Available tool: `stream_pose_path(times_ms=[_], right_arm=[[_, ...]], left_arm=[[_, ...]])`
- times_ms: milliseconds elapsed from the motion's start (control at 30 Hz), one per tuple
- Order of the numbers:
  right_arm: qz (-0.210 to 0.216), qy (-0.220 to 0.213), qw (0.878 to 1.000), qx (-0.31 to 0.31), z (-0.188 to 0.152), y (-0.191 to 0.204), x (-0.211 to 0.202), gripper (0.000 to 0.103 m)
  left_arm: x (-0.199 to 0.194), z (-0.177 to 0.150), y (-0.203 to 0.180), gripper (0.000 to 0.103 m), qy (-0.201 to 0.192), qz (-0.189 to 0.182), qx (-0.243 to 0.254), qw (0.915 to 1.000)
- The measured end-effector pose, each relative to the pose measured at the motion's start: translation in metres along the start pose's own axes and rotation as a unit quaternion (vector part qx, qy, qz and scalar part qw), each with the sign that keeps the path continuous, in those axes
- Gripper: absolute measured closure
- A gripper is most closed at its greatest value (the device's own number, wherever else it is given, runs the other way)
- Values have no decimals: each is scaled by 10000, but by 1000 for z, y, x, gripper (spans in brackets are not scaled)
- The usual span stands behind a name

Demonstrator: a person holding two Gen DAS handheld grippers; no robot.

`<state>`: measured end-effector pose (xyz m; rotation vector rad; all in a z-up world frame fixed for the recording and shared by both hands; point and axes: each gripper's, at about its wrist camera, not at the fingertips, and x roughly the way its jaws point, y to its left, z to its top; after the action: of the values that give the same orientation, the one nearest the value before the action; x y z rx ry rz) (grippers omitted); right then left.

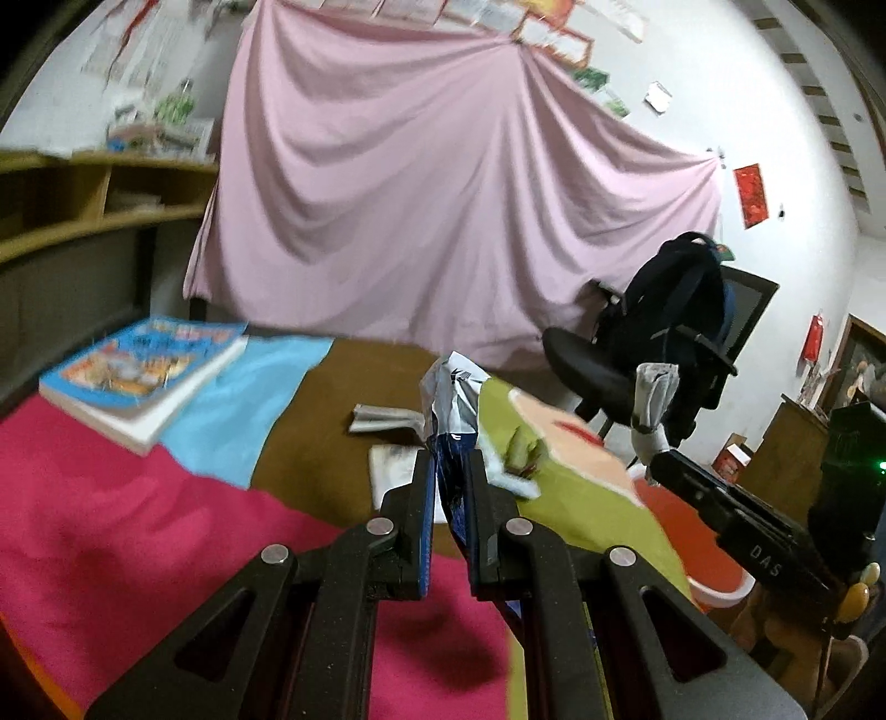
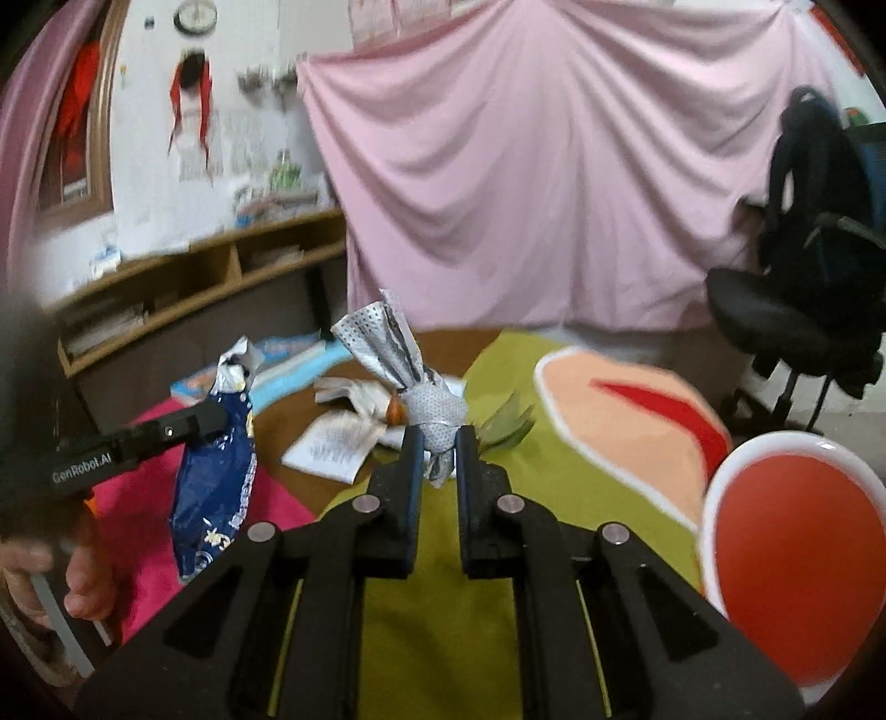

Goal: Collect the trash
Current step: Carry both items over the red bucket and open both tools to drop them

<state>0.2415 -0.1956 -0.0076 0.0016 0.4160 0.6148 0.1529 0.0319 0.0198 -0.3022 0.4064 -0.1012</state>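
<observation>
Setting: a lived-in home room, probably a study or bedroom. Evidence: pink sheet (image 1: 443,183) draped over the far wall at 12 o'clock; low wooden shelf unit (image 2: 210,277) with papers at 10 o'clock; black office chair (image 1: 653,360) carrying a dark backpack (image 1: 681,282) at 2 o'clock; wall clock (image 2: 195,15) at 11 o'clock; red paper decorations (image 1: 750,195) on white walls; children's book (image 1: 144,376) on a table with a multicoloured cloth (image 1: 111,498).
</observation>
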Motion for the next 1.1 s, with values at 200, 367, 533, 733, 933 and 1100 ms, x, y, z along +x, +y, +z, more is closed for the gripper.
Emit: stream_pose_path(times_ms=[200,367,533,733,933,1100], right_arm=[[-322,-709,9969,94,3,-16,-33,63],[-818,-1247,9884,293,6,-40,-67,63],[-1346,-1565,9770,533,3,-72,-100,63],[-1824,-1585,9663,885,-5,-115,-126,63],[-2175,-1258,9575,1416,-19,-155,-137,63],[-2341,-921,9512,1788,-29,-177,-136,62]], left_arm=[[-6,11,-46,96,-472,-106,581,9971],[8,20,-100,96,-702,-378,1061,9911],[33,23,-156,96,-779,-758,1381,9844],[72,15,-213,96,-482,-1161,1552,9799],[118,6,-256,96,148,-1363,1527,9787],[152,4,-273,96,720,-1419,1306,9786]])
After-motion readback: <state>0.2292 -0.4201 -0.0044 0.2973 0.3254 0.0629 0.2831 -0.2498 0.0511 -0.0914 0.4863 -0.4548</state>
